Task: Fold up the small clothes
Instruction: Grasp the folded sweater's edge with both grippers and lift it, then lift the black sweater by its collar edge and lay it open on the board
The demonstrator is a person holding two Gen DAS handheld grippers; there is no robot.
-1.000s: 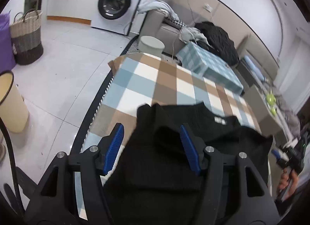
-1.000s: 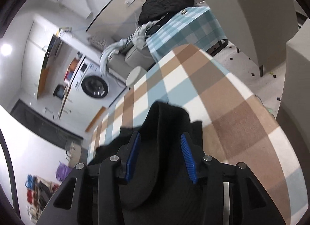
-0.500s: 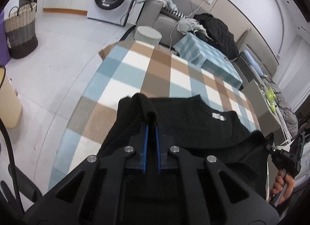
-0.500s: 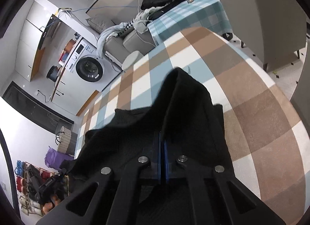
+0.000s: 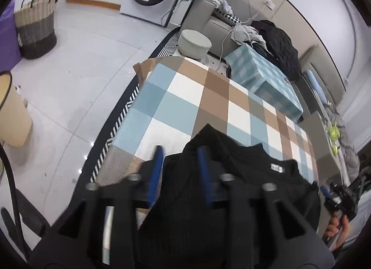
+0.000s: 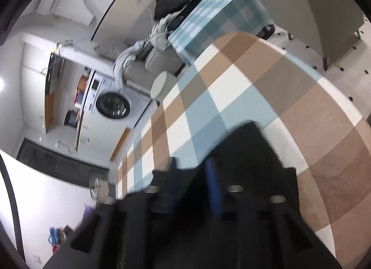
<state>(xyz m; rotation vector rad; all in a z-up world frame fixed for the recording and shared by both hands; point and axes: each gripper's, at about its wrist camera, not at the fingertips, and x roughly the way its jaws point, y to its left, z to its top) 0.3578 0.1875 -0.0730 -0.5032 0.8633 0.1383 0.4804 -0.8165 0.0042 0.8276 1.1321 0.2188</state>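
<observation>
Jaws of both grippers are opening, partly apart, their blue pads off the cloth. Between the left gripper (image 5: 179,169) fingers rises a raised fold of the black top (image 5: 243,176), loose and unpinched; the right gripper (image 6: 192,183) likewise straddles a dark peak of it, though blur hides the detail. The top lies on the checked worktop (image 5: 185,88), at its near edge. To finish well, I judge both should let go together and back off without dragging the fold.
</observation>
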